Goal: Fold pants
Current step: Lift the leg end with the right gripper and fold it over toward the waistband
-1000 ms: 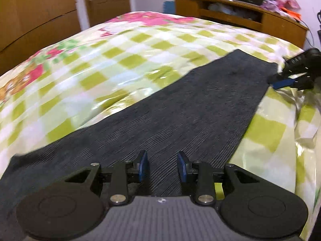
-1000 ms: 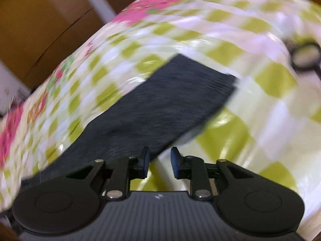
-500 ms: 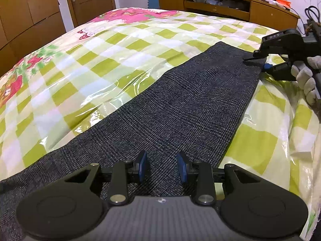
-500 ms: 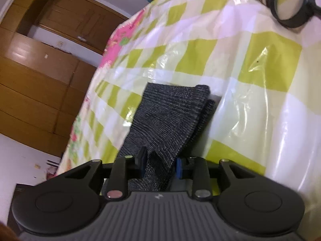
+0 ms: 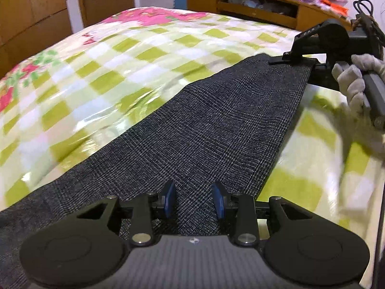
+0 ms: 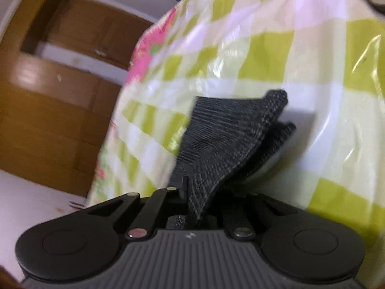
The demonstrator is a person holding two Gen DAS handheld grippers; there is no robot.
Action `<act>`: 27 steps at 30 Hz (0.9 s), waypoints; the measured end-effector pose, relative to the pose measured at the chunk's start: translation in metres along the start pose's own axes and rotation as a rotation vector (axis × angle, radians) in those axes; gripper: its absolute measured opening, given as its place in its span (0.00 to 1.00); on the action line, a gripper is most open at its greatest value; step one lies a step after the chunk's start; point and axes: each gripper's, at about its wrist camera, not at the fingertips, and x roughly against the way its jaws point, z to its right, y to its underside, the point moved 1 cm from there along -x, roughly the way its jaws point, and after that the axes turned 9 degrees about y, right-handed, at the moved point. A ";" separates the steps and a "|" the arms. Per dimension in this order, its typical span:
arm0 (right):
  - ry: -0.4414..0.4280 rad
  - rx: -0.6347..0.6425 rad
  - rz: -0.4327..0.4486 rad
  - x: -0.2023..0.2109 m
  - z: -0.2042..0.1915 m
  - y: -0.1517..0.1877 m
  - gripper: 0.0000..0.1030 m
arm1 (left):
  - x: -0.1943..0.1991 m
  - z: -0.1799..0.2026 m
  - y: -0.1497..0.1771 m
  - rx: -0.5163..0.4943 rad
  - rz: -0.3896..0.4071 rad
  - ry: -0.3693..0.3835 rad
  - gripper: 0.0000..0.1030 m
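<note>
**Right tongs on hem, left tongs spread**

Pants [image 5: 216, 130] are laid lengthwise along the right edge of the bed [image 5: 134, 55], on the checked cover. Hem end is pinched by the right tongs [image 6: 190, 197], cloth bunched and lifted off the cover. Left tongs [image 5: 193, 200] are held spread over the near end, blue pads [image 5: 170, 198] apart, nothing gripped

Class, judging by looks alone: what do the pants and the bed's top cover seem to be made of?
Pants: matte woven cloth, probably wool or a blend; fine grey check and visible weave.
Bed cover: glossy clear plastic film, it seems, over green-checked fabric; bright glints and wrinkles.
</note>
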 end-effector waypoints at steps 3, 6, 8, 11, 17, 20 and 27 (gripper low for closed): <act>0.039 0.036 0.077 0.022 0.002 -0.011 0.05 | -0.007 0.017 -0.006 -0.027 0.024 0.037 0.45; 0.097 0.137 0.135 0.040 -0.008 -0.013 0.05 | 0.004 0.021 -0.003 -0.029 0.044 0.041 0.45; 0.117 0.251 0.167 0.051 -0.027 -0.004 0.05 | 0.019 0.016 0.005 -0.046 0.054 -0.004 0.45; 0.082 0.383 0.201 0.063 -0.063 0.016 0.05 | 0.053 -0.009 0.025 -0.024 0.063 -0.092 0.45; -0.050 0.666 0.186 0.059 -0.163 0.088 0.05 | 0.133 -0.081 0.091 0.109 0.060 -0.324 0.46; -0.110 0.844 0.139 0.046 -0.211 0.145 0.05 | 0.173 -0.114 0.130 0.180 0.062 -0.442 0.46; -0.257 1.206 -0.060 -0.009 -0.296 0.323 0.05 | 0.221 -0.154 0.202 0.313 0.077 -0.589 0.46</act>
